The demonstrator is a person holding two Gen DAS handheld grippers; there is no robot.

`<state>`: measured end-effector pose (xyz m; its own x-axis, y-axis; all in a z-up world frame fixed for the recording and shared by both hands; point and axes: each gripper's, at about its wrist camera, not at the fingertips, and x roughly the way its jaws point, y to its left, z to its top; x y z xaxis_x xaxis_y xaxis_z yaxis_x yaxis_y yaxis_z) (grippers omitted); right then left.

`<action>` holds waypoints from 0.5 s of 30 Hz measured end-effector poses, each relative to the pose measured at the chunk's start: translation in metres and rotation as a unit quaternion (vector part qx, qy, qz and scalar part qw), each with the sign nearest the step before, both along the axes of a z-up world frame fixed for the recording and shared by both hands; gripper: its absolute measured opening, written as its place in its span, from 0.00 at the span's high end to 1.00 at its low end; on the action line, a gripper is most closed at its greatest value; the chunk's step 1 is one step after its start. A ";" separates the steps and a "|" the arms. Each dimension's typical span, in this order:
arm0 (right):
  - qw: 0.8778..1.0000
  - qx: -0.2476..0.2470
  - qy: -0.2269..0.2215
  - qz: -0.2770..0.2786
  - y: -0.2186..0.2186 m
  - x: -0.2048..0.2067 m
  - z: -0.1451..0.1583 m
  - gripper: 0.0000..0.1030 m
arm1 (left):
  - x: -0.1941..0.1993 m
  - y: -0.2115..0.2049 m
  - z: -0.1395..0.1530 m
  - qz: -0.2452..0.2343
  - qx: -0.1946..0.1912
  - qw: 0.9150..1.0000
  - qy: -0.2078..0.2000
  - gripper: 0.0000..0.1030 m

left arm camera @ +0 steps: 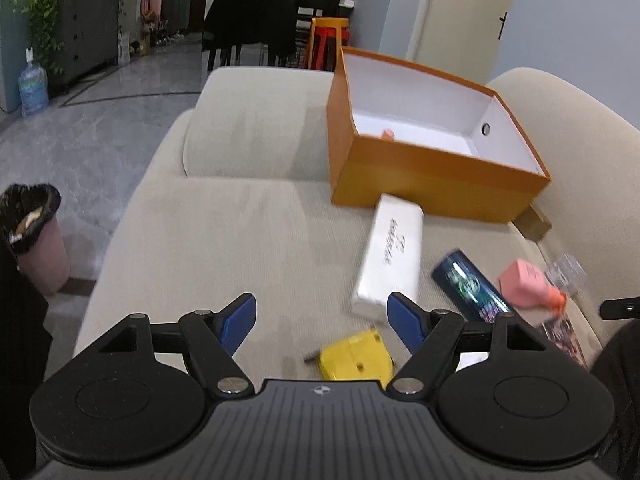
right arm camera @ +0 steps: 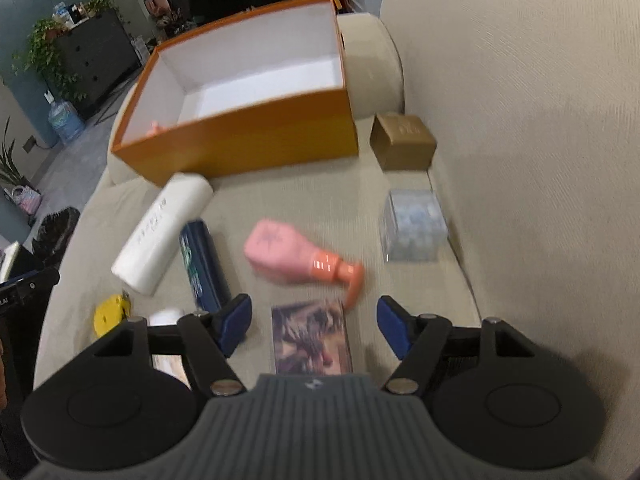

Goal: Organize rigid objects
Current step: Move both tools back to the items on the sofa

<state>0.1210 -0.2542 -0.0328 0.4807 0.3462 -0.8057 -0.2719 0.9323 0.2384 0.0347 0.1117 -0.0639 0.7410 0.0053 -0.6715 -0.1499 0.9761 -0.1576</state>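
Note:
An open orange box [left arm camera: 432,184] [right arm camera: 248,140] with a white inside sits on the beige sofa seat [left arm camera: 224,240]; a small pink thing lies in its corner. In front of it lie a long white box [left arm camera: 394,256] [right arm camera: 160,232], a dark blue box [left arm camera: 470,286] [right arm camera: 202,264], a pink pump bottle [left arm camera: 528,284] [right arm camera: 296,258] and a yellow object [left arm camera: 356,356] [right arm camera: 110,314]. My left gripper [left arm camera: 322,324] is open above the yellow object, holding nothing. My right gripper [right arm camera: 314,326] is open over a picture card box [right arm camera: 310,338], just short of the pink bottle.
A brown cardboard cube [right arm camera: 402,142] and a clear plastic box [right arm camera: 414,224] stand by the sofa back [right arm camera: 520,120]. A bin with a black bag [left arm camera: 34,232] stands on the floor left of the sofa. A dark chair [left arm camera: 250,20] is beyond.

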 end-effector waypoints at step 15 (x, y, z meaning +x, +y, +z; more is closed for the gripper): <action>0.996 -0.074 0.010 0.043 0.026 -0.004 -0.015 0.26 | 0.000 -0.031 -0.033 -0.030 0.001 0.999 0.044 0.15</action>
